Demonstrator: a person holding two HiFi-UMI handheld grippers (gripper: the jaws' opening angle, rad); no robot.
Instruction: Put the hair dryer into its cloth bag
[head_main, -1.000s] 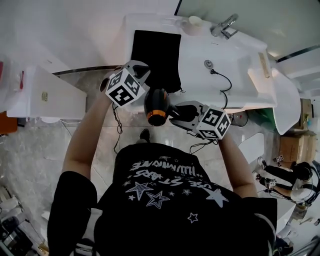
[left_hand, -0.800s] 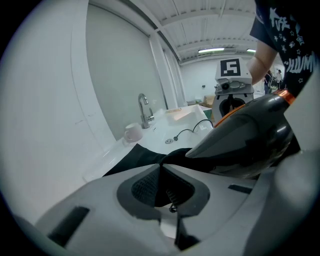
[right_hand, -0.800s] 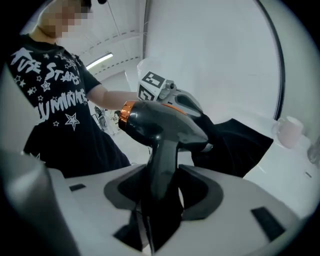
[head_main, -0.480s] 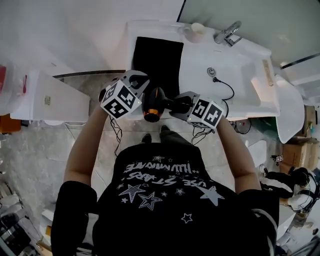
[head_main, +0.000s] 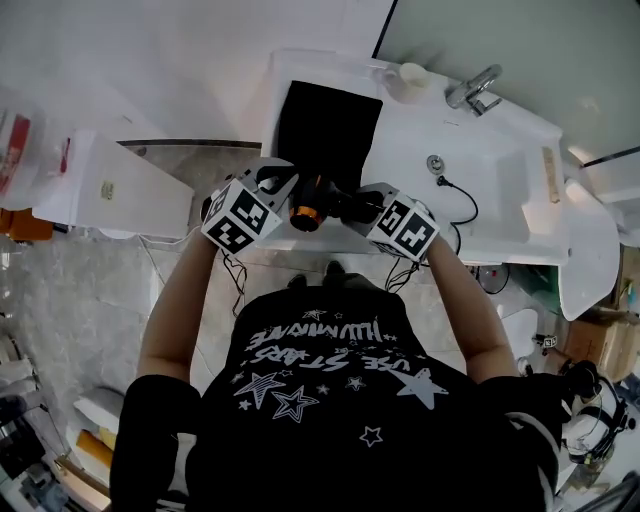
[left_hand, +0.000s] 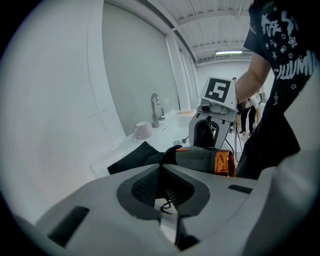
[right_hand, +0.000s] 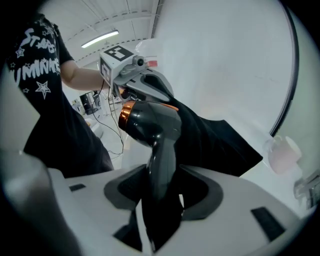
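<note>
A black cloth bag (head_main: 330, 125) lies flat on the white counter (head_main: 280, 75), left of the sink. My left gripper (head_main: 275, 178) is shut on the bag's near edge (left_hand: 137, 156), lifting it a little. The black hair dryer (head_main: 312, 203) with an orange ring hangs just in front of that edge. My right gripper (head_main: 358, 205) is shut on its handle (right_hand: 162, 165). In the right gripper view the dryer's head (right_hand: 150, 120) sits against the dark cloth (right_hand: 215, 140), close under the left gripper (right_hand: 135, 75). The bag's opening is hidden.
A white sink basin (head_main: 480, 170) with a faucet (head_main: 475, 90) lies right of the bag, and a white cup (head_main: 410, 78) stands behind it. A thin black cable (head_main: 462, 195) runs over the basin's front. A low white cabinet (head_main: 110, 185) stands to the left.
My right gripper has carried the hair dryer left and toward the counter, up to the bag's near edge. The left gripper has stayed on the bag.
</note>
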